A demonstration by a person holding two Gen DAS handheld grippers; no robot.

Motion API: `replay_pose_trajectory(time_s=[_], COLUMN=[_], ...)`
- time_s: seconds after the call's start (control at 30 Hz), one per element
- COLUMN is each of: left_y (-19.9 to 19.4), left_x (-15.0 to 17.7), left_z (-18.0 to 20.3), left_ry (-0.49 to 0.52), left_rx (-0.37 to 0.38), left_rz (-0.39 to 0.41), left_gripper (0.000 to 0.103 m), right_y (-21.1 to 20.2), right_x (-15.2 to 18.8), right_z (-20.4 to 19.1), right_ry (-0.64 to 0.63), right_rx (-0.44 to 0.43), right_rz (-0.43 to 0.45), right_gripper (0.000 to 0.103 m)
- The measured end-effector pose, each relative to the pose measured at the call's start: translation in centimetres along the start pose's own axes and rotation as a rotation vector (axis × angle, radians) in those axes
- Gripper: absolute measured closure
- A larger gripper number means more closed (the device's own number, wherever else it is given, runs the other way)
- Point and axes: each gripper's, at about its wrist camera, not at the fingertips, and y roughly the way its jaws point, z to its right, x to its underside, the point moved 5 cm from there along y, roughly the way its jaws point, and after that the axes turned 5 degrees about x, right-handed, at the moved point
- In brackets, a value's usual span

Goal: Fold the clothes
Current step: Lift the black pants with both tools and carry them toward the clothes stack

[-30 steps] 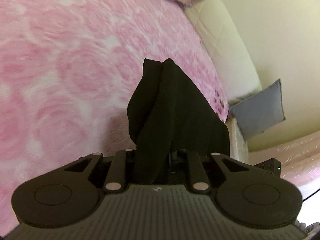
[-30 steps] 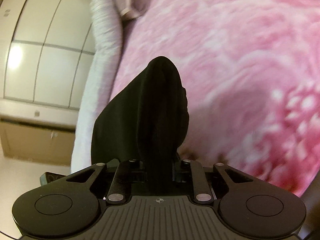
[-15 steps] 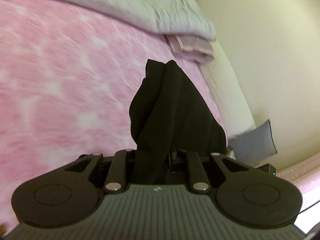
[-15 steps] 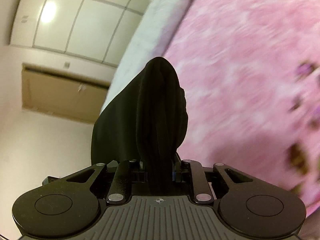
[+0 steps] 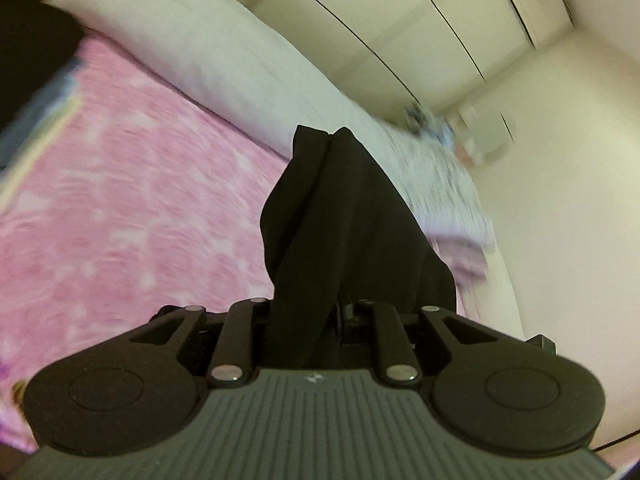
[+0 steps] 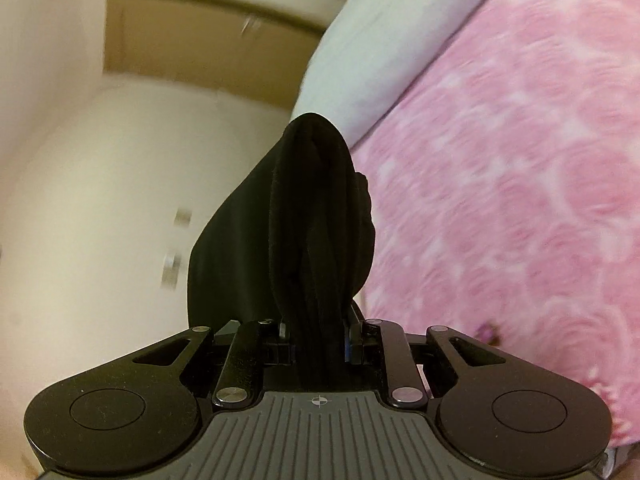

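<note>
A: While both ends are carried above the pink floral bedspread (image 5: 132, 200), how is the item entered?

B: Item one, black garment (image 5: 344, 216): one bunched end is clamped in the left gripper (image 5: 316, 304), its cloth draped over the fingers so that they are hidden. The other end (image 6: 316, 216) is clenched in the right gripper (image 6: 320, 320) in the same manner. The garment is held clear of the bed at both grips; the span between them is not shown.

A: Hazards to be listed?

B: First, slippage. Thick wads are gripped rather than flat hems, so a layer could be pulled free if the two ends are drawn apart sharply. Second, a crooked fold: with the fabric gathered in ropes at each grip, the edges cannot be judged straight, and creases may be pressed in when it is laid down. Third, snagging: the white pillow (image 5: 208, 60) and the folded pale bedding (image 5: 448, 184) lie near the far edge, and a trailing part could be dragged across them.

A: Visibility?

B: Poor; both views are blurred, and the hanging middle is out of sight.
</note>
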Motion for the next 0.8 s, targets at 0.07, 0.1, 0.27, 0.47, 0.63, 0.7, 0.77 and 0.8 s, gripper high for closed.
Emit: replay_pose_trajectory(time_s=[0.07,0.1,0.27,0.47,0.63,0.7,0.77,0.8], left_y=[-2.3,-3.4,-7.4,-11.2,-13.8,-14.6,-15.3,-15.6], left_x=[-0.1,-0.1,-0.6,-4.4,-9.9,-12.4,-15.0,-16.3], left_z=[-1.2,-1.6,-4.1,-8.1,-13.8,-16.2,-18.0,-18.9], left_ry=[-0.036,-0.051,-0.111,-0.115,-0.062,-0.042,-0.032,-0.027], left_rx=[-0.028,-0.040,-0.066,-0.061,-0.056,-0.052,-0.053,-0.054], left_rz=[0.048,0.071,0.158,0.206,0.183,0.169,0.152,0.143], left_gripper=[0.088,0.088,0.088,0.088,0.088,0.088,0.088,0.088], right_y=[1.8,2.4,5.7,11.3,18.1,21.3,24.1,25.4], right_x=[1.2,1.7,3.6,4.5,5.8,6.4,6.5,6.6], right_z=[-1.7,-2.4,-5.3,-9.1,-12.3,-13.5,-15.1,-15.9], right_ry=[-0.038,-0.051,-0.119,-0.140,-0.104,-0.077,-0.043,-0.042], right_rx=[-0.008,-0.014,-0.039,-0.052,-0.063,-0.072,-0.069,-0.065], right_rz=[-0.055,-0.078,-0.164,-0.188,-0.164,-0.149,-0.135,-0.125], right_gripper=[0.085,0.085,0.085,0.085,0.085,0.085,0.084,0.084])
